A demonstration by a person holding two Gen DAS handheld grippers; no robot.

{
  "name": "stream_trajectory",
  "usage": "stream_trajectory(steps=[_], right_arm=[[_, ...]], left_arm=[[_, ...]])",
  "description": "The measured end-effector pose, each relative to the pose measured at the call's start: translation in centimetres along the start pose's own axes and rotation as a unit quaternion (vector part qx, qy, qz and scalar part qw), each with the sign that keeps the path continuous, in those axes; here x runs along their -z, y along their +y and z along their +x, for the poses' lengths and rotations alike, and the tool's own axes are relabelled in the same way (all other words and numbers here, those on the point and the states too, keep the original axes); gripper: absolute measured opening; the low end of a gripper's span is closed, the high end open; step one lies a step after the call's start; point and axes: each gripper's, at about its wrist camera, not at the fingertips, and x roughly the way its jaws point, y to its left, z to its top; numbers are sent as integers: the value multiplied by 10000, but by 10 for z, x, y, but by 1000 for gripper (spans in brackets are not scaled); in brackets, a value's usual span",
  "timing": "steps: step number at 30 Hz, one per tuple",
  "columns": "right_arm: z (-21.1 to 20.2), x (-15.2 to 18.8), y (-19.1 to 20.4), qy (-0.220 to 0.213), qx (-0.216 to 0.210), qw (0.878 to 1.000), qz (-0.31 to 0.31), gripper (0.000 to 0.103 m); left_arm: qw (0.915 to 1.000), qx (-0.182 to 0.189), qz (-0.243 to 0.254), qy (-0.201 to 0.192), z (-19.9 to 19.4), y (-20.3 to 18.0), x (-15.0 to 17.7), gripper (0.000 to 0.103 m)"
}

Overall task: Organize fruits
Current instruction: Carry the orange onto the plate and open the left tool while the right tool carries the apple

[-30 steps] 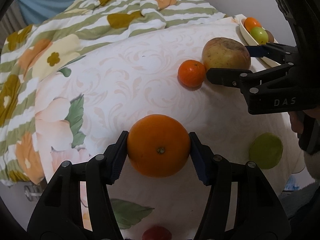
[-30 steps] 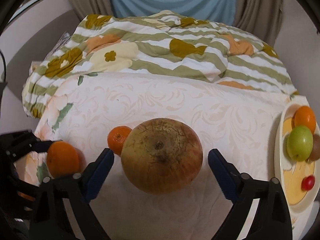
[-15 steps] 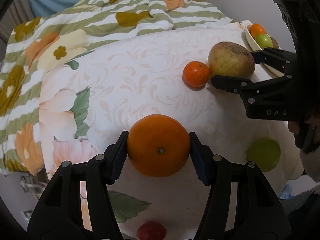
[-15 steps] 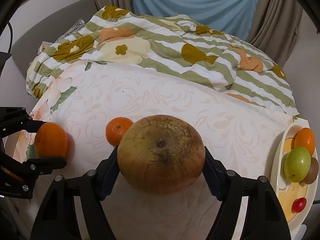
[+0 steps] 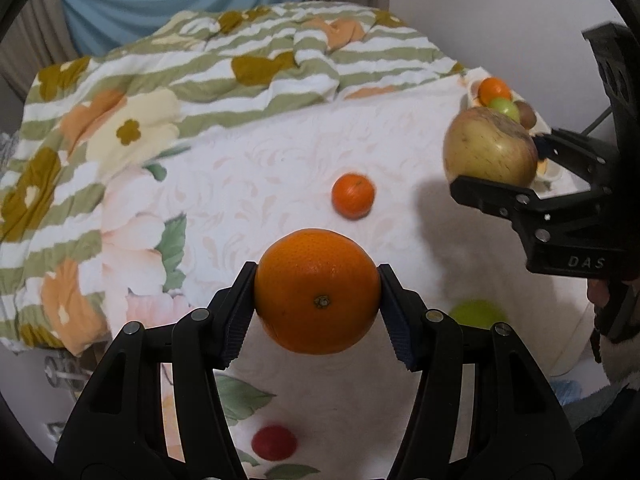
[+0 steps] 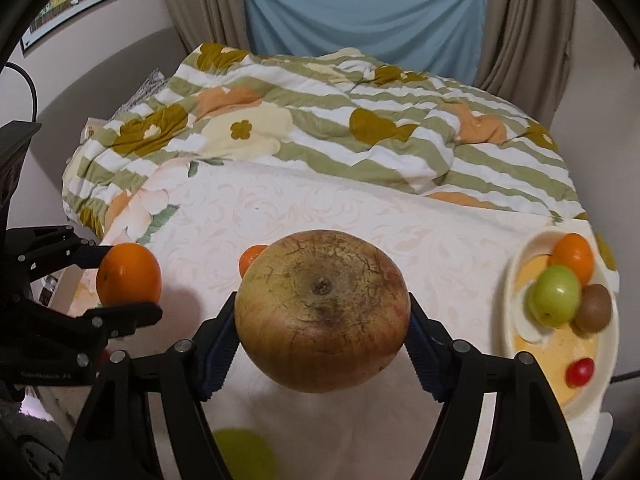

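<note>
left wrist: we are pinching the big orange (image 5: 317, 291) in the left tool (image 5: 316, 300), raised over the bed (image 5: 280, 168); small tangerine (image 5: 353, 195) lying beyond | right wrist: we are clamping the brownish apple (image 6: 322, 311) in the right tool (image 6: 320, 332), its jaws just closed onto it; plate (image 6: 516, 280) of fruit sitting at right

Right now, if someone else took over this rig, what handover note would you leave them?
Left gripper: shut on the big orange, lifted off the bed.
Right gripper: jaws just closed on the large brownish apple, also lifted.
Plate at the right edge already holds an orange, green apple, kiwi and cherry tomato.
Left to do: plate both held fruits, then the small mandarin, green fruit and red fruit on the sheet.
</note>
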Motion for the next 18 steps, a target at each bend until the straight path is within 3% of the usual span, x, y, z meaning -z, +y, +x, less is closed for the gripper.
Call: stream_trajectory(steps=[9,18], right_arm=[[-68,14,-47,-241,114,9994,223,71],[-110,40,-124,-351,231,9987,300,71]], left_arm=[[9984,-111,-109,-546,-44,-55,-31,66],[9966,-50,-189,-801,-46,-131,-64,66]])
